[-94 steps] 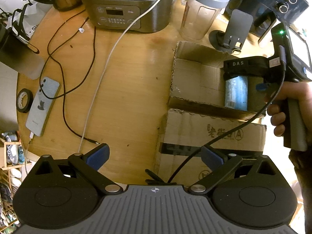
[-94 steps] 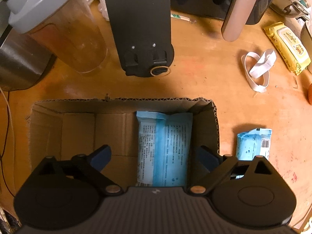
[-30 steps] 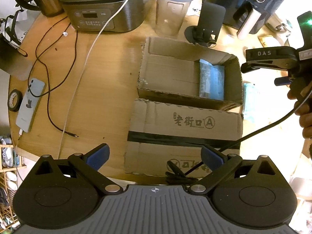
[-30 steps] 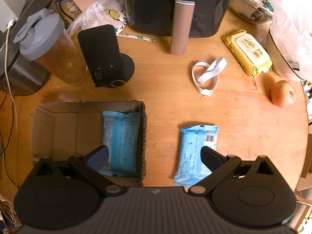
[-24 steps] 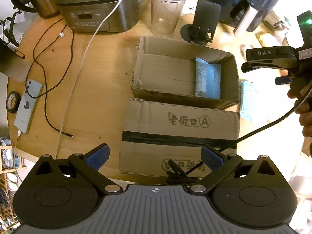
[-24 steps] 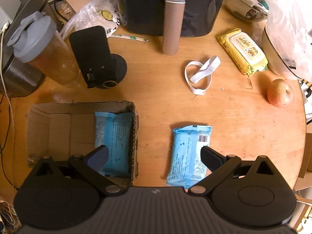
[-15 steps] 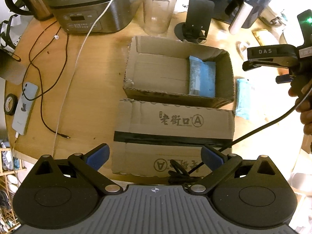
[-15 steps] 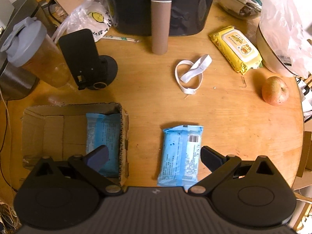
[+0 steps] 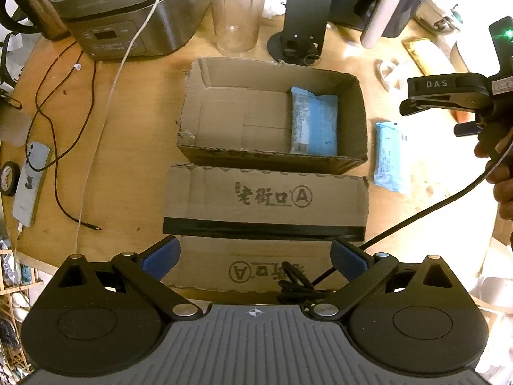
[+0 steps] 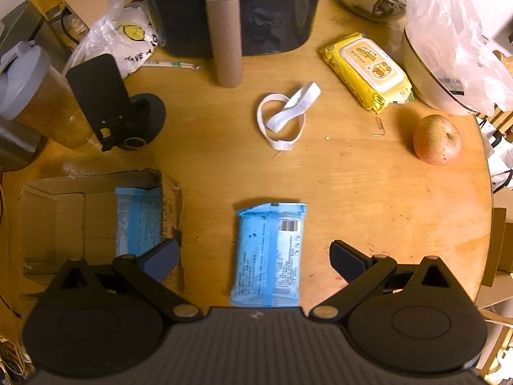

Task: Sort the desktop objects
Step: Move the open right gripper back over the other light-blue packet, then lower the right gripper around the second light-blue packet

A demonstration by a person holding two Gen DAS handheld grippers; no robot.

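An open cardboard box (image 9: 360, 122) sits mid-table, and one blue tissue pack (image 9: 314, 125) lies in its right end; the box (image 10: 54, 211) and that pack (image 10: 138, 221) show at the left of the right wrist view too. A second blue pack (image 10: 267, 253) lies on the wood just right of the box, also seen as a blue pack (image 9: 389, 157) in the left wrist view. My right gripper (image 10: 253, 258) is open, hovering above this pack with its fingers on either side. My left gripper (image 9: 255, 256) is open and empty over the box's folded-out flap (image 9: 266, 199).
Beyond the pack lie a white elastic band (image 10: 285, 115), a yellow wipes packet (image 10: 365, 70) and an apple (image 10: 436, 139). A phone stand (image 10: 112, 106), shaker bottle (image 9: 239, 9), rice cooker (image 9: 128, 16) and air fryer (image 10: 231, 6) line the back. A phone (image 9: 30, 183) and cables (image 9: 80, 106) lie left.
My right gripper has drawn back from over the box and shifted right, now centred over the loose blue pack. The left gripper has pulled back and higher, showing more table.
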